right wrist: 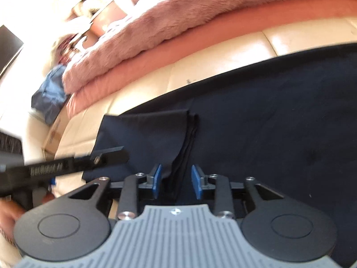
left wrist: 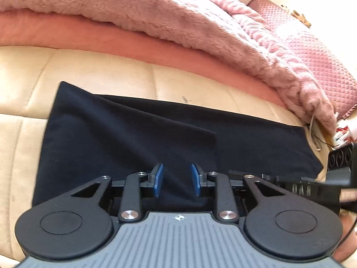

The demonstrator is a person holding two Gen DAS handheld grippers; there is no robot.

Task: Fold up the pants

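While the left gripper [left wrist: 177, 182] is hovering with pads spread over flat dark pants [left wrist: 156, 138], only the right wrist view is showing the stacked folded edge [right wrist: 189, 138], running ahead from between the right gripper [right wrist: 177, 182] pads, which are parted, not pinching it.

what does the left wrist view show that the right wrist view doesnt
Only the left wrist view: a quilted pink cushion and the left gripper, its fingers apart over flat cloth. Only the right wrist view: a blue bag, a cardboard box and the pants' stacked folded edge. Both: the dark pants, cream surface, pink furry blanket.
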